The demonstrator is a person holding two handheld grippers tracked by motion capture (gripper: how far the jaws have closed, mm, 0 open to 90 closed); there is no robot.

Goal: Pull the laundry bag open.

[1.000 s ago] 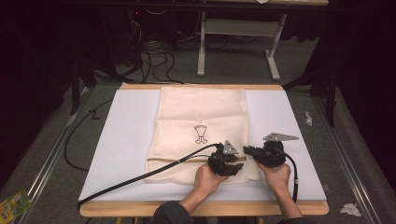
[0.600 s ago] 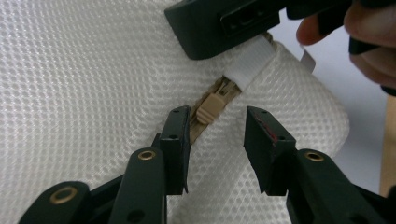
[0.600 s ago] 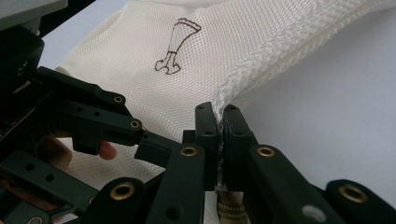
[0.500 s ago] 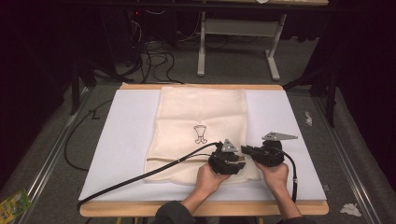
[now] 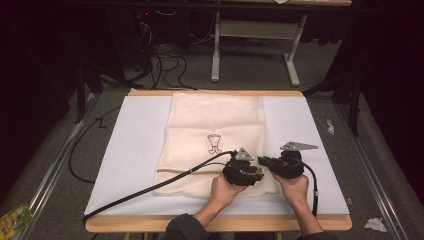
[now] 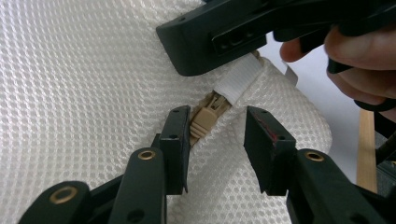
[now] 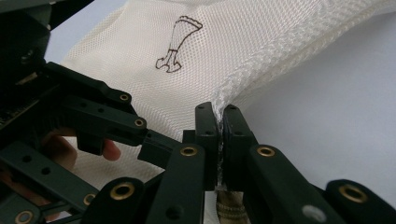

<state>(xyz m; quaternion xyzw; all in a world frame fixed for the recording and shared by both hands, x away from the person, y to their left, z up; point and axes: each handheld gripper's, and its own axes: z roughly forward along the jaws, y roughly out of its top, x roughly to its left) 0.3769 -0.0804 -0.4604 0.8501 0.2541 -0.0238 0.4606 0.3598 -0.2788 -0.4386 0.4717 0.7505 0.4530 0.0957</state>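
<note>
A cream mesh bag (image 5: 215, 115) with a small black drawing (image 5: 214, 143) lies flat on the white table top (image 5: 135, 145). Both grippers work at its near right corner. My right gripper (image 7: 219, 112) is shut on the bag's mesh edge (image 7: 280, 42), lifting a fold off the table. In the high view the right gripper (image 5: 264, 161) points left. My left gripper (image 6: 217, 114) stands open around the beige zipper pull (image 6: 203, 122), which rests against the left jaw; the other jaw is apart from it. From above, the left gripper (image 5: 256, 175) sits beside the right one.
The left gripper's black cable (image 5: 150, 190) trails across the table to its near left corner. The wooden table edge (image 5: 215, 223) runs along the front. Beyond the table stand a metal frame (image 5: 255, 35) and loose floor cables (image 5: 165, 60). A green packet (image 5: 15, 220) lies on the floor.
</note>
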